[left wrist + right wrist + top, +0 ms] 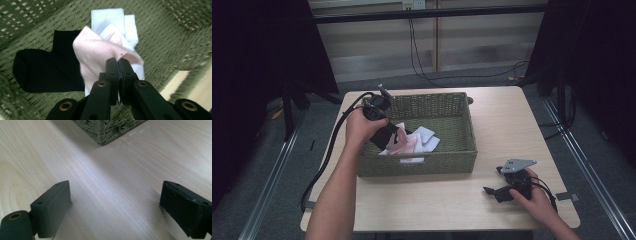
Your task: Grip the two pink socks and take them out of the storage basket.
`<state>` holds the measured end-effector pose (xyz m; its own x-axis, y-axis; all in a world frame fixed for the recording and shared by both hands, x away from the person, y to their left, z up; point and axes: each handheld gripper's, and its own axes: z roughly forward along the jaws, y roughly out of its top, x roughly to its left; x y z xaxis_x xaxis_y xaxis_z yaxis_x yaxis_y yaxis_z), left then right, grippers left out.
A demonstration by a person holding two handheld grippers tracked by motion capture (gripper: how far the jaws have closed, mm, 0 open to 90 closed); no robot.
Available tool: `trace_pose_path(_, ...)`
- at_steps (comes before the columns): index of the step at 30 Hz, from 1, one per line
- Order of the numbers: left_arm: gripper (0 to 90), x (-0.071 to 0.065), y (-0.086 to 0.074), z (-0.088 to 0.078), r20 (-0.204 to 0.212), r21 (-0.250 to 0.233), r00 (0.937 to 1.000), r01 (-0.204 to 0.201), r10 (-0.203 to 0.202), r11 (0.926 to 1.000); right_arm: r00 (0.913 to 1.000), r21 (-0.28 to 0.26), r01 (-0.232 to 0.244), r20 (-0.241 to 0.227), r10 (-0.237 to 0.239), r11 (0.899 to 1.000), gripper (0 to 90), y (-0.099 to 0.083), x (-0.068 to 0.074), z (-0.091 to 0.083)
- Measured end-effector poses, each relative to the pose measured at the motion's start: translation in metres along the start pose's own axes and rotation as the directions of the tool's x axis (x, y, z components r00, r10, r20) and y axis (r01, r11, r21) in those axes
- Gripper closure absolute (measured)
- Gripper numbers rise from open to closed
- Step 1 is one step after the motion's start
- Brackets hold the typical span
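Basket walls (432, 162) around socks (424, 140)

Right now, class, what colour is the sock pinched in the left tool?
Pale pink sock, clearest in the left gripper view, clamped by the left tool.

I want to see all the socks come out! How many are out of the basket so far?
None yet. The left gripper is shut on the pink sock, which hangs lifted over the basket floor. The black sock and the white sock lie in the basket. The right gripper rests open on the table, holding nothing. All three are left to come out.
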<state>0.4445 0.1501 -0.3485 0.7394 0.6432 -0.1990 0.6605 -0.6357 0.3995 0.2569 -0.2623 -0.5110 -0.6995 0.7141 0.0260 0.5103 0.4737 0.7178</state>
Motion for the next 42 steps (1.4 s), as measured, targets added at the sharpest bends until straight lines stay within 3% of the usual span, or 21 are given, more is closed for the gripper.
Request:
trace_pose_path(11,87.8,-0.012,0.008,-0.039,-0.003,-0.027,0.9996,-0.027,0.027,0.9993,1.0000,-0.001,0.002,0.000,-0.002,1.000,9.3,0.000,0.000,0.000)
trace_pose_path(16,88.1,-0.019,0.010,-0.051,0.021,-0.038,0.9989,-0.042,0.042,0.9984,1.0000,-0.001,0.002,0.000,-0.002,1.000,9.3,0.000,0.000,0.000)
trace_pose_path(27,88.1,-0.031,0.006,-0.070,0.075,-0.078,0.9953,-0.056,0.062,0.9954,1.0000,-0.001,0.002,0.000,-0.002,1.000,9.3,0.000,0.000,0.000)
trace_pose_path(33,88.1,-0.040,0.002,-0.075,0.083,-0.057,0.9936,-0.073,0.077,0.9957,1.0000,-0.001,0.002,0.000,-0.002,1.000,9.3,0.000,0.000,0.000)
trace_pose_path(42,88.1,-0.055,-0.003,-0.080,0.116,-0.055,0.9856,-0.117,0.123,0.9915,1.0000,-0.001,0.002,0.000,-0.002,1.000,9.3,0.000,0.000,0.000)
